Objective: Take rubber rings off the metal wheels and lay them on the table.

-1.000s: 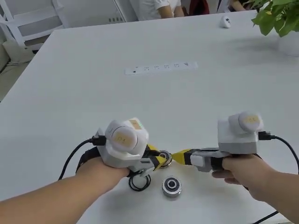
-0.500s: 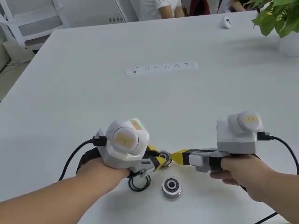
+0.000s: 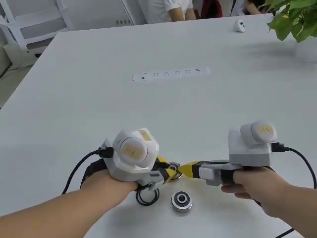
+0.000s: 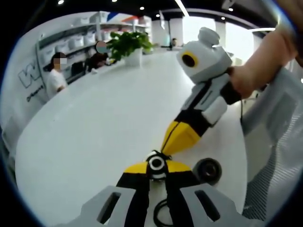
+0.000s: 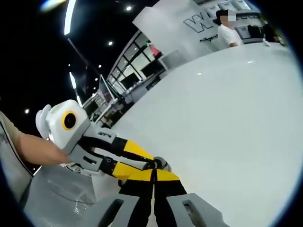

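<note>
Past the counter (image 3: 148, 109), a wall (image 5: 194, 21) shows a big W; left tongs (image 4: 156, 169) pinch a wheel (image 3: 173, 168), and right tongs (image 5: 154, 171), closed narrow, touch it.

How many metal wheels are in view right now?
2. The held wheel sits clamped in the left gripper; the loose wheel lies on the table just beside it. Others may hide under the grippers.

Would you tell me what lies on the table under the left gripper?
A black rubber ring lies there; the left gripper covers its upper part and anything behind.
</note>
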The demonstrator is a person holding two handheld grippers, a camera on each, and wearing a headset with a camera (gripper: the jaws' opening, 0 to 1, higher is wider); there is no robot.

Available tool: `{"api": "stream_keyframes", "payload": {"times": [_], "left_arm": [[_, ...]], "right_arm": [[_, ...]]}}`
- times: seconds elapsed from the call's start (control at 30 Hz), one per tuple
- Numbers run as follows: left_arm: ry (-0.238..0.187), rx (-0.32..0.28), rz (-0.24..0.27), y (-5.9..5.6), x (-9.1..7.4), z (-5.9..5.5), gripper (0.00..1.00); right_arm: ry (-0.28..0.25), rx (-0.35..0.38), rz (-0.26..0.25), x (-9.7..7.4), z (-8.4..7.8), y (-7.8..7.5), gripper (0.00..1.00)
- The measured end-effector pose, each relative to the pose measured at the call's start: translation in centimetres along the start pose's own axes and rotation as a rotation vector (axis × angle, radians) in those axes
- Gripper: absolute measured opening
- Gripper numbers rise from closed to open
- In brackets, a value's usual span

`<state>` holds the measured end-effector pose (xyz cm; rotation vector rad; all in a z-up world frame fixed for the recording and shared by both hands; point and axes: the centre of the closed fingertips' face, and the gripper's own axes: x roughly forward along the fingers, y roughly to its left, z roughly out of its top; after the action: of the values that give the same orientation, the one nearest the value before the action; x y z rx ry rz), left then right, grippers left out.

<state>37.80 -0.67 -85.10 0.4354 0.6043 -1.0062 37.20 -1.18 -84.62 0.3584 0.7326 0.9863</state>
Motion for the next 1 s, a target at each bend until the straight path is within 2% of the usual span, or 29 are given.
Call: {"api": "stream_keyframes", "payload": {"times": [0.47,1.0], "left_arm": [[-0.001,-0.001,0.002,0.0,0.0,0.0,0.12],[-0.004,-0.005,0.0,-0.1,0.0,0.0,0.12]], "right_arm": [[-0.008,-0.018,0.04,0.3,0.2,0.8,0.0],[-0.018,0.012,0.08,-0.1,0.2,1.5,0.0]]}}
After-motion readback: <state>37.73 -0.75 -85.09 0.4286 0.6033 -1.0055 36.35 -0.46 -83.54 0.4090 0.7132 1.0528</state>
